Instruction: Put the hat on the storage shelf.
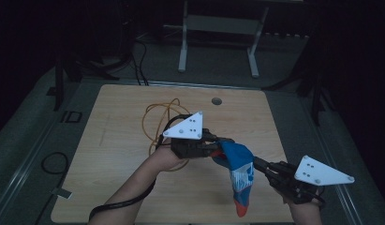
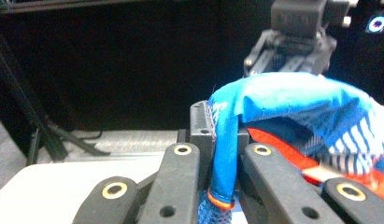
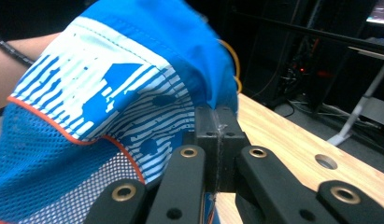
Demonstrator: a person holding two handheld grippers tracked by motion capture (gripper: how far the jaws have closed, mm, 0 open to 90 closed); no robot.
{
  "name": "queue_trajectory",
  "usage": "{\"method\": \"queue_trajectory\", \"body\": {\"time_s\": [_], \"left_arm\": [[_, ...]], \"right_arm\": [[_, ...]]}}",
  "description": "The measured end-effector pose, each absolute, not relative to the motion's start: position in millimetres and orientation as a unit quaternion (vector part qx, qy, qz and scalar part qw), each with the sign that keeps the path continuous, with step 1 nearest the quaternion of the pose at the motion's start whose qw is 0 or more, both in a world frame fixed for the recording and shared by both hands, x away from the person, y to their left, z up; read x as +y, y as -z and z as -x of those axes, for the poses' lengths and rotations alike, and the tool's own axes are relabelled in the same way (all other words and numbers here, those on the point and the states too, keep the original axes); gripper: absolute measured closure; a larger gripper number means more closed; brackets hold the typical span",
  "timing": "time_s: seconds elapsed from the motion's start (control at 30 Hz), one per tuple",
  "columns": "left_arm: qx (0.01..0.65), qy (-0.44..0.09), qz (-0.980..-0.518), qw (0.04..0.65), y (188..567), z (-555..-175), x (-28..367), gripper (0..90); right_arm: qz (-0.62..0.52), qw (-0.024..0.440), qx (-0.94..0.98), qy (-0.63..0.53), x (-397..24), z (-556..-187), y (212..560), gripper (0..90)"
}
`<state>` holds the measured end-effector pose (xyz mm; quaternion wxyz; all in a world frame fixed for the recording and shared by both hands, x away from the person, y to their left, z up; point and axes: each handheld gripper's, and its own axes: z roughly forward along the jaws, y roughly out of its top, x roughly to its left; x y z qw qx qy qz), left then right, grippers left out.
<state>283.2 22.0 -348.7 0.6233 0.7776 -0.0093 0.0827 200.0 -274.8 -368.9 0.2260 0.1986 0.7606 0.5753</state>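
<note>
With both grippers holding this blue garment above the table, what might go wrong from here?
1. The right gripper pinches only a thin edge of the blue mesh garment, so the cloth may slip out if it is pulled.
2. The left gripper clamps a narrow, bunched strip; pulling the hands apart might strain the seam.
3. The garment's lower end hangs near the wooden table, where an orange cable lies beside the left hand; it might snag.

A dim lab or test room: a bare wooden table [image 1: 115, 154] on grey carpet, loose cables [image 1: 134, 61] on the floor, a metal stand [image 1: 218, 33] behind.
</note>
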Motion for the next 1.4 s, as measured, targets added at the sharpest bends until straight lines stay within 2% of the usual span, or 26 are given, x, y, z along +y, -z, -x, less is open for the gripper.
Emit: {"method": "queue_trajectory", "body": {"time_s": [0.37, 0.43, 0.6, 0.77, 1.13, 1.4], "left_arm": [[-0.028, -0.134, -0.805, 0.578, 344, -273, 22, 85.7], [-0.027, -0.145, -0.814, 0.561, 343, -270, 21, 82.9], [-0.007, -0.16, -0.82, 0.549, 343, -268, 24, 63.3], [0.014, -0.166, -0.823, 0.542, 342, -266, 33, 56.3], [0.038, -0.181, -0.823, 0.538, 341, -254, 57, 51.5], [0.084, -0.204, -0.808, 0.546, 349, -245, 100, 51.6]], "right_arm": [[-0.209, 0.229, 0.744, -0.592, -281, -205, 356, 90.0], [-0.208, 0.228, 0.746, -0.59, -281, -206, 355, 90.0], [-0.217, 0.218, 0.744, -0.594, -282, -211, 356, 90.0], [-0.226, 0.223, 0.74, -0.593, -285, -216, 355, 90.0], [-0.231, 0.242, 0.739, -0.585, -284, -222, 344, 90.0], [-0.237, 0.254, 0.735, -0.583, -277, -235, 337, 90.0]]}}
